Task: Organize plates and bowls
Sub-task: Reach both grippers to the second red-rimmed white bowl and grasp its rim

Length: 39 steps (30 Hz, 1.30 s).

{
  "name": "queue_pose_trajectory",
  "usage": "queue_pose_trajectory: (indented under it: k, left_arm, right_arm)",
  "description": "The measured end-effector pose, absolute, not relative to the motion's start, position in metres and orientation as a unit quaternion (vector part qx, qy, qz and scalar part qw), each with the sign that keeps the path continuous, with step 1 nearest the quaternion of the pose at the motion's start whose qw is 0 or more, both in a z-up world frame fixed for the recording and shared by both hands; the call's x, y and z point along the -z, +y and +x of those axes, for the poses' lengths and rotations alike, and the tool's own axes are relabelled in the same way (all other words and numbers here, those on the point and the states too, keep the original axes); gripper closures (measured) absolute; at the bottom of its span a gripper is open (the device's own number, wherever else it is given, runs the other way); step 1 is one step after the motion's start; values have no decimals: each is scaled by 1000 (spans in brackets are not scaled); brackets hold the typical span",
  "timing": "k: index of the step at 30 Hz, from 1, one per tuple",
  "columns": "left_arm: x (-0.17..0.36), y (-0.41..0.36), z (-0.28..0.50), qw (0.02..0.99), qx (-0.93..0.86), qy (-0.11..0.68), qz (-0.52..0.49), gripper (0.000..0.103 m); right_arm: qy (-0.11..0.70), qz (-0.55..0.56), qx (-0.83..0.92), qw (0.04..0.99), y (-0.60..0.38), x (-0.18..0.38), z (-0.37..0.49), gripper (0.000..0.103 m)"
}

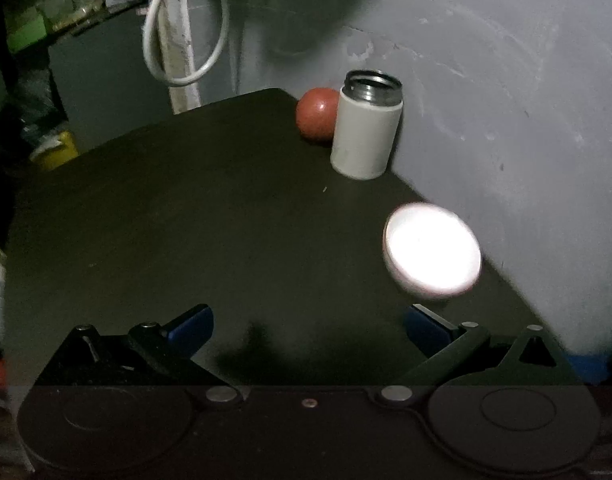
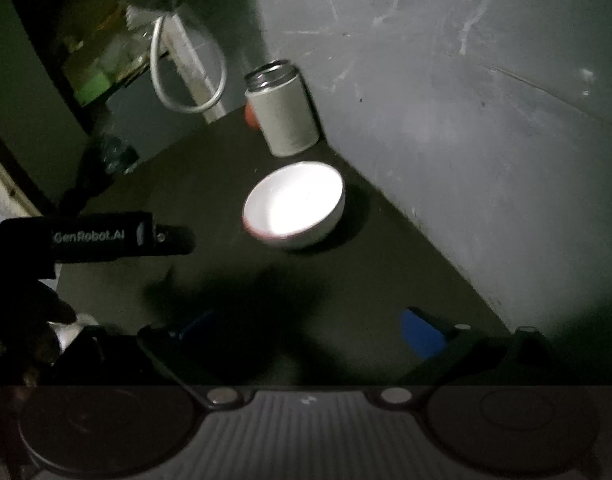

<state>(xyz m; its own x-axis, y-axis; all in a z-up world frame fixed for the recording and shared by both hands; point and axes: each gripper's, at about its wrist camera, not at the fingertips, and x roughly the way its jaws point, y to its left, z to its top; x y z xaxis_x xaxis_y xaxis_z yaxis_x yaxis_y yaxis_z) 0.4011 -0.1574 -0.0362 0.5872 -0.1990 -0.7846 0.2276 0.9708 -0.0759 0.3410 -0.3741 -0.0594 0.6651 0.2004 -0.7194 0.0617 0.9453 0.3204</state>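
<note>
Dim room, dark table (image 1: 186,220) pushed against a grey wall (image 1: 506,120).

White bowl (image 2: 294,205) is sitting upright on the table near the wall, brightly lit inside, nothing in it. In the left wrist view the same bowl (image 1: 432,252) is showing just ahead and right of the claw, blurred.

Behind the bowl, farther along the wall: a white cylindrical flask (image 1: 366,128) with an open metal neck, standing upright. A red ball (image 1: 316,114) is lying just beside the flask at the far corner, partly hidden by it.

A white cable loop (image 1: 182,32) is hanging beyond the table's far edge, by a pale post.

Left gripper (image 1: 308,326) is hovering over bare tabletop, blue fingers spread wide, holding nothing. Right gripper (image 2: 310,332) likewise spread and empty, its left finger lost in shadow; bowl lying ahead, well apart from it.

Between bowl and either claw, only open table and shadows.
</note>
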Motion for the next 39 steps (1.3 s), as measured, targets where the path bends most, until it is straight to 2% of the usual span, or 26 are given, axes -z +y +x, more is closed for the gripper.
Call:
queue_pose_trajectory:
  k: [10, 16, 17, 22, 29, 35, 37, 39]
  left_arm:
    - [57, -172, 467, 875, 172, 453, -19, 2]
    - [68, -180, 480, 866, 195, 460, -17, 14]
    - [70, -180, 480, 865, 197, 461, -19, 15]
    - [78, -184, 483, 855, 208, 475, -27, 30]
    - [84, -188, 482, 854, 210, 475, -27, 59]
    - [85, -188, 482, 852, 218, 475, -42, 71]
    - [85, -189, 482, 849, 224, 476, -47, 78]
    - [85, -191, 482, 846, 229, 478, -52, 91]
  right_arm:
    - [385, 196, 14, 902, -381, 73, 390, 28]
    - [374, 194, 21, 907, -376, 78, 405, 33]
    - [375, 191, 21, 907, -374, 79, 409, 37]
    - [379, 191, 24, 905, -372, 80, 415, 50]
    - [387, 180, 18, 904, -367, 82, 423, 63]
    - [392, 172, 15, 903, -366, 82, 428, 64]
    - [393, 169, 16, 904, -366, 82, 429, 68]
    - [394, 159, 11, 905, -365, 82, 431, 70]
